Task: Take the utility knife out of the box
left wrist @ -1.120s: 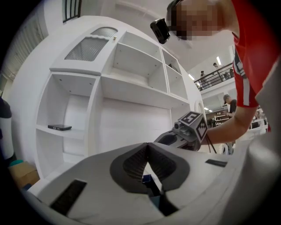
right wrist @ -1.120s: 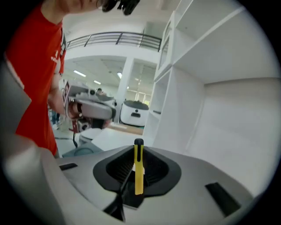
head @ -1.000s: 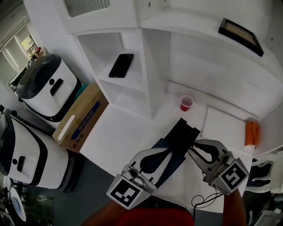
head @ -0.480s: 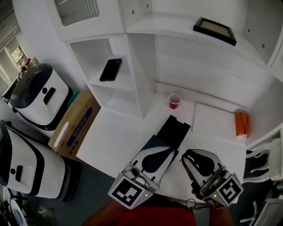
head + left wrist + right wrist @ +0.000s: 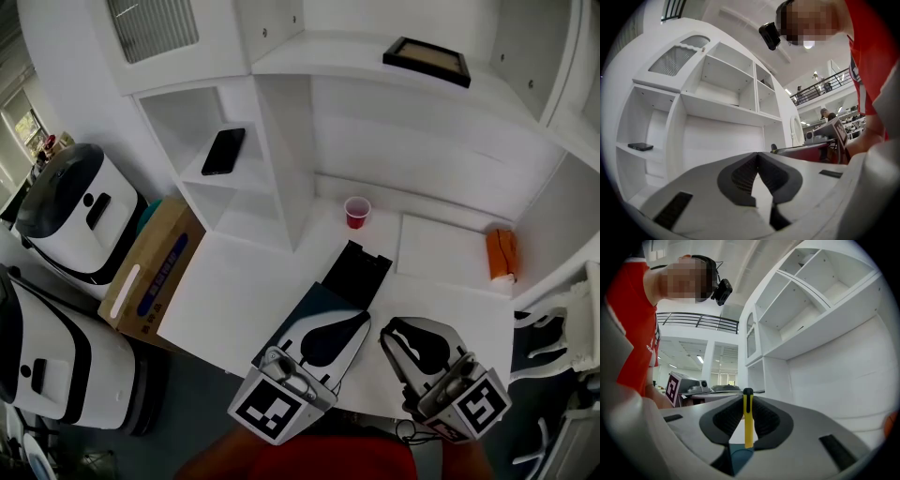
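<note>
left gripper (image 5: 364, 319) has its jaws pressed together on nothing. it's parked over the near end of the open box (image 5: 349, 274) on the white table (image 5: 234, 281), i'd guess to steady it. right gripper (image 5: 389, 333) is just beside the box, pinching the yellow utility knife (image 5: 748, 420) upright between its pads, so the knife looks clear of the box.
</note>
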### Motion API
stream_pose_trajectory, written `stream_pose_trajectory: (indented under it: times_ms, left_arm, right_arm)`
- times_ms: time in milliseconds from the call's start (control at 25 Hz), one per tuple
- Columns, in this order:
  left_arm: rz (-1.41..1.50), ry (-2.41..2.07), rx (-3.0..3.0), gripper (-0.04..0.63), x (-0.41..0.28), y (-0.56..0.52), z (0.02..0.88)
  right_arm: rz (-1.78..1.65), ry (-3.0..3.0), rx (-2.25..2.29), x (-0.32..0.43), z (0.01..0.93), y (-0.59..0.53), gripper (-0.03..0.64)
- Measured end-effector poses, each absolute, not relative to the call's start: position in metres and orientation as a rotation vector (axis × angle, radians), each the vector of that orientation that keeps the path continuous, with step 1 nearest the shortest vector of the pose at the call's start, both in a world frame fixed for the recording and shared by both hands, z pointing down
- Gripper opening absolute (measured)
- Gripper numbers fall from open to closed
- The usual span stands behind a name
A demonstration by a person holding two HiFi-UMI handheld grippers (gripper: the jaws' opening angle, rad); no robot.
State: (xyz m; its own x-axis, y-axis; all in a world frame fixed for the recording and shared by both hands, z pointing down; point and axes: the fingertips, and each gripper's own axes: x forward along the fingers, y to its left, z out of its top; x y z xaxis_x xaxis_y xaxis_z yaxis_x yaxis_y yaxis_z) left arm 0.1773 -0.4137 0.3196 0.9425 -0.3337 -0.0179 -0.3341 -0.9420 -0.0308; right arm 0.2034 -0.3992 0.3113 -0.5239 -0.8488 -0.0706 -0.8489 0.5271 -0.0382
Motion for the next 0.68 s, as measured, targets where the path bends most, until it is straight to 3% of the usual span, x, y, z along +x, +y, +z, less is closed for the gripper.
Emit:
stream_pose_trajectory:
  times_ms: [680]
  left_arm:
    - [0.01, 0.537, -3.058, 0.006, 0.178, -0.403, 0.316]
  right_arm:
    - [0.02, 2.656, -1.477, 0.208, 0.3, -0.391, 0.086]
